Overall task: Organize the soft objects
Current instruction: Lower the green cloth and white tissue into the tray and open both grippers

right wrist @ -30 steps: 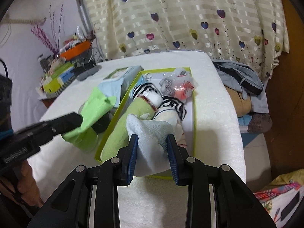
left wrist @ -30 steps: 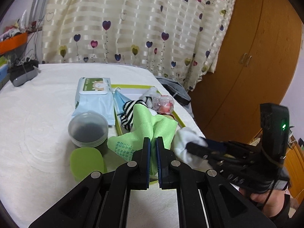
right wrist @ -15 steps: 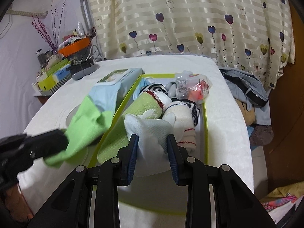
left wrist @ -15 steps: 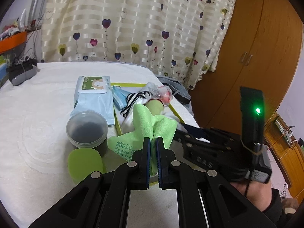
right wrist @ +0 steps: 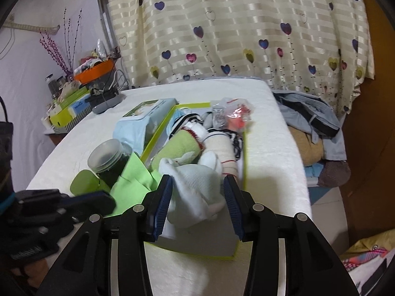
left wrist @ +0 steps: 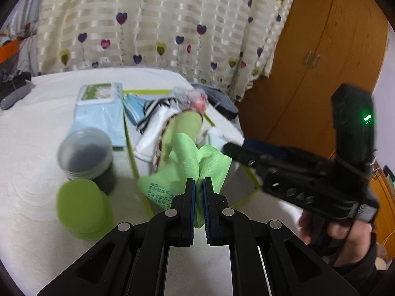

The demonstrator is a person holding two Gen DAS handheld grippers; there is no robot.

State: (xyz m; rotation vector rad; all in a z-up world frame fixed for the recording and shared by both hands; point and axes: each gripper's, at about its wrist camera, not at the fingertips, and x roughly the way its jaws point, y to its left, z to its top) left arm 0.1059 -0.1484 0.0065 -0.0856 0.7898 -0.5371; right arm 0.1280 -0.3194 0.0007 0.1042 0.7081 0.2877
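A green cloth (left wrist: 195, 162) was clamped between the closed jaws of the left gripper (left wrist: 199, 192) at the near-left edge of the lime-rimmed tray (right wrist: 243, 162) — beside a dark lidded jar (left wrist: 86, 153). A white sock (right wrist: 195, 185) was seen between the opening jaws of the right gripper (right wrist: 197, 197), resting at the tray's near end on a white-covered table (right wrist: 271, 148) — the right pad clear of it, the left pad's contact uncertain.

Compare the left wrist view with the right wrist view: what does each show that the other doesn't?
Left wrist only: the wooden wardrobe and the left tool shut on the green cloth.

Right wrist only: the orange basket, the clothes pile, and the right tool opening around the white sock.

Both: the green-rimmed tray, lidded jar, wipes pack, heart curtain.
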